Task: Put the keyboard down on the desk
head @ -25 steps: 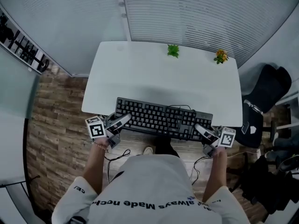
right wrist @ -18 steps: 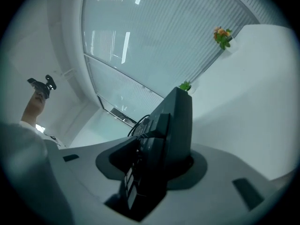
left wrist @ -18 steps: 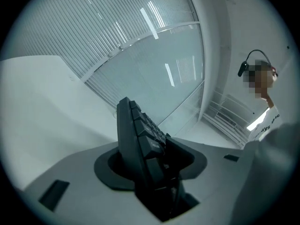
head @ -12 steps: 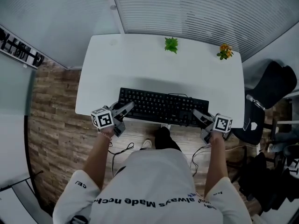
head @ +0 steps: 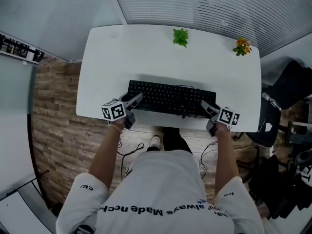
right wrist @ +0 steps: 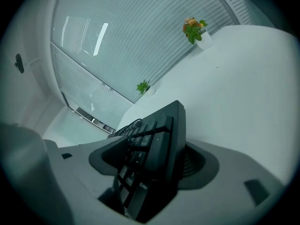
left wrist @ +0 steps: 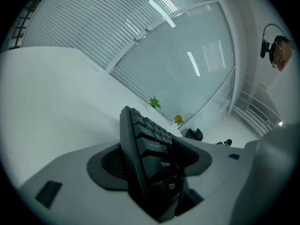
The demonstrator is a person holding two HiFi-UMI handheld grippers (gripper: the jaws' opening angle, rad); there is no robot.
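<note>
Gripper views: jaws snug on keyboard (left wrist: pixel 146 161) ends.

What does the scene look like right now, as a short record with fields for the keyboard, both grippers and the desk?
keyboard: black, level, over the desk's near part; contact unclear
left gripper: shut on keyboard's left end
right gripper: shut on keyboard's right end
desk: white; green plant and flowering plant at far edge
</note>
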